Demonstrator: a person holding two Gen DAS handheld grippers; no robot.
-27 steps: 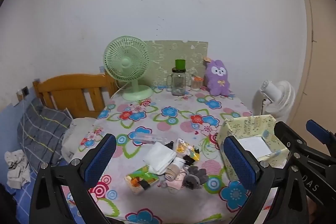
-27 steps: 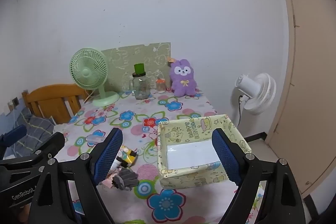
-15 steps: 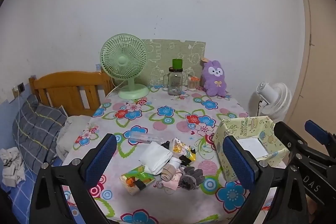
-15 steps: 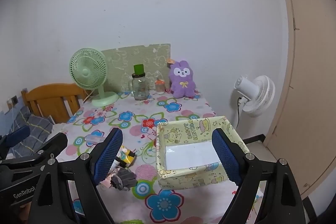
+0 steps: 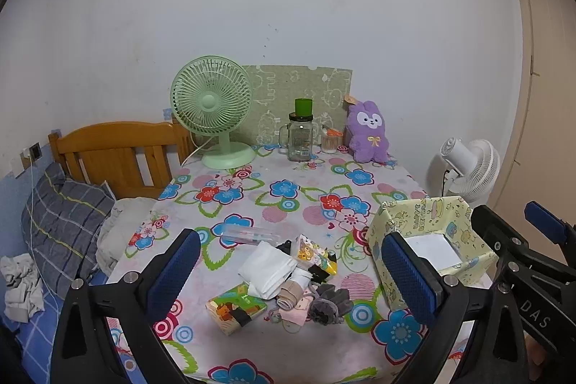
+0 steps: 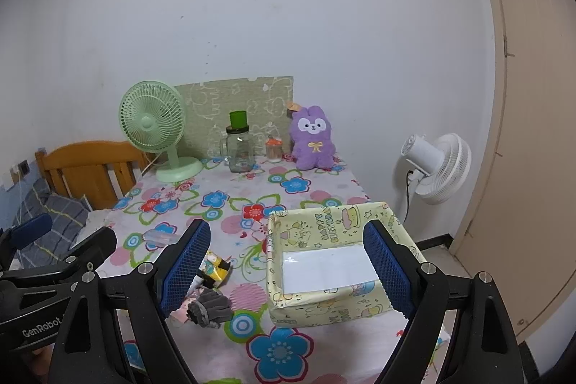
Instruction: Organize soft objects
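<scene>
A pile of small soft things lies near the table's front: a folded white cloth (image 5: 268, 267), a beige roll (image 5: 289, 294), a pink piece (image 5: 297, 312) and a grey glove (image 5: 329, 305), which also shows in the right wrist view (image 6: 210, 305). An open, empty yellow patterned box (image 5: 428, 225) (image 6: 334, 261) stands to their right. A purple plush rabbit (image 5: 367, 134) (image 6: 313, 139) sits at the table's back. My left gripper (image 5: 291, 276) is open above the pile. My right gripper (image 6: 288, 265) is open in front of the box.
The table carries a green desk fan (image 5: 212, 114), a glass jar with a green lid (image 5: 300, 132), a clear pencil case (image 5: 252, 234), a snack packet (image 5: 315, 254) and a small carton (image 5: 235, 306). A bed with a wooden headboard (image 5: 115, 150) stands left, a white fan (image 5: 471, 168) right.
Both grippers have drawn back and risen slightly, so the table and its things look a little farther and lower in view. Nothing on the table has moved.
</scene>
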